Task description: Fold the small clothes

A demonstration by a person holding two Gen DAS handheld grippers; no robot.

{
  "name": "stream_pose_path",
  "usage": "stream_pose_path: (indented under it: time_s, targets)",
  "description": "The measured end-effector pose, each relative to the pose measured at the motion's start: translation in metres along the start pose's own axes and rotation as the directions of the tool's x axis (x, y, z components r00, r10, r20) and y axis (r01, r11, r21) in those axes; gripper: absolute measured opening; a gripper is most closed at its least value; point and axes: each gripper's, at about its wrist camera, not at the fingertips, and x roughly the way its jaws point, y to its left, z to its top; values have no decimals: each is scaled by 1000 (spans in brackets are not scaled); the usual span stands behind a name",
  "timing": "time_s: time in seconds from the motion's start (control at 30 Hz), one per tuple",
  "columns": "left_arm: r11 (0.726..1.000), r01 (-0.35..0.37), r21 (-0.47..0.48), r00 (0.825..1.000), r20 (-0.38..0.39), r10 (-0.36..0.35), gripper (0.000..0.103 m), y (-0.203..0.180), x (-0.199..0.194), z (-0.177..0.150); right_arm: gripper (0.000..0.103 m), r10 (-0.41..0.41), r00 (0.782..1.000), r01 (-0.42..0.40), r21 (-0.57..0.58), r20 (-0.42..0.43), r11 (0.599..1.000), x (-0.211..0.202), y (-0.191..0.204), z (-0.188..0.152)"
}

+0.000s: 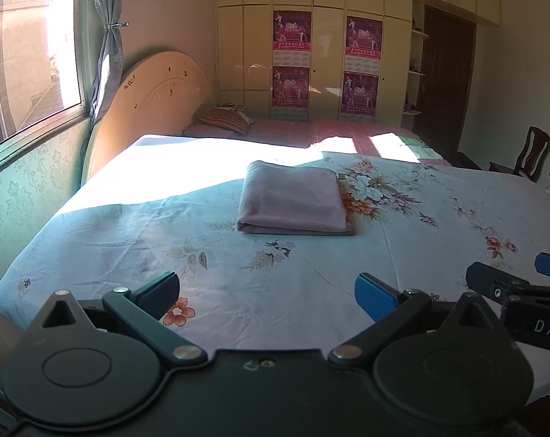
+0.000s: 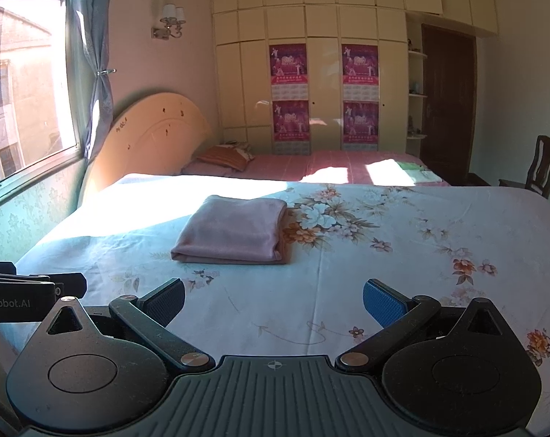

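Empty hand-held gripper [image 1: 267,291], folded pink cloth [image 1: 293,198] — seemingly a towel

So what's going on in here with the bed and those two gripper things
A person is holding two handheld grippers over a bed with a floral sheet. A pink cloth lies on the sheet, already folded into a neat rectangle. Neither gripper is touching it: the left gripper and the right gripper both hang open and empty near the bed's front edge, well short of the cloth. From how things lie, the folding looks finished, or between steps.
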Motion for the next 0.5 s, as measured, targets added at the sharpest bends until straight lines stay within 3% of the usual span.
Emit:
stream_pose_path:
  time_s: [0.5]
  targets:
    - [1000, -26, -4, 1000, 1, 26, 102, -4, 3, 3, 103, 28, 1000, -28, -1, 5, 1000, 6, -5, 4]
